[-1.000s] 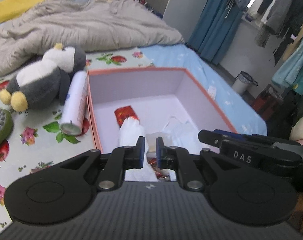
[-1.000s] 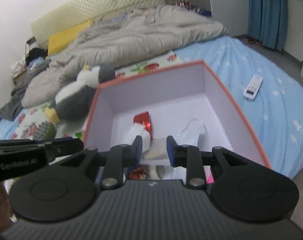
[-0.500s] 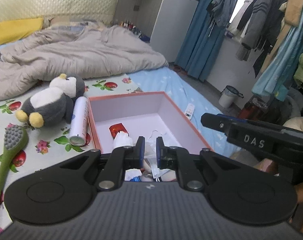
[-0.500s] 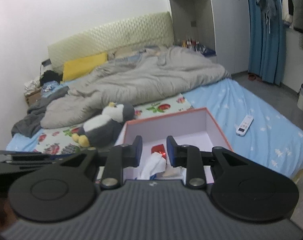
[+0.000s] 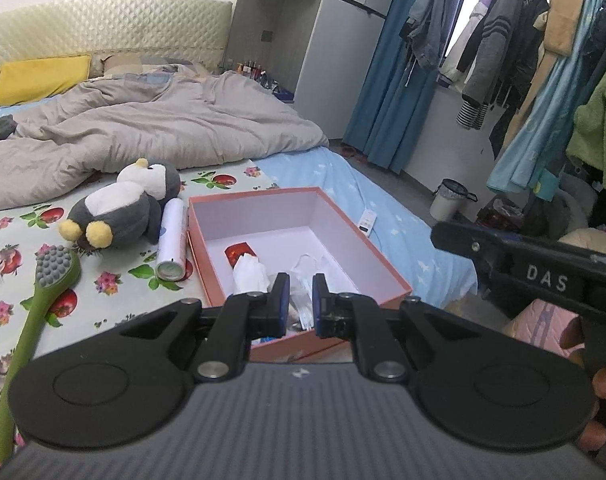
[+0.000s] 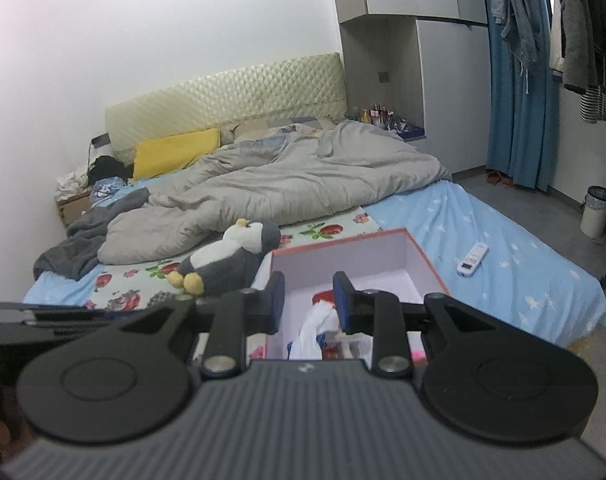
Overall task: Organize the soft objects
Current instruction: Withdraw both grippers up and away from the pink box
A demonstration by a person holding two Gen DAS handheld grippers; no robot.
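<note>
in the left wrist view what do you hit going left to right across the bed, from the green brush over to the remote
green brush → penguin plush → spray can → pink box → white remote

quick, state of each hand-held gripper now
left hand-held gripper: open with a narrow gap, holding nothing
right hand-held gripper: open, holding nothing
</note>
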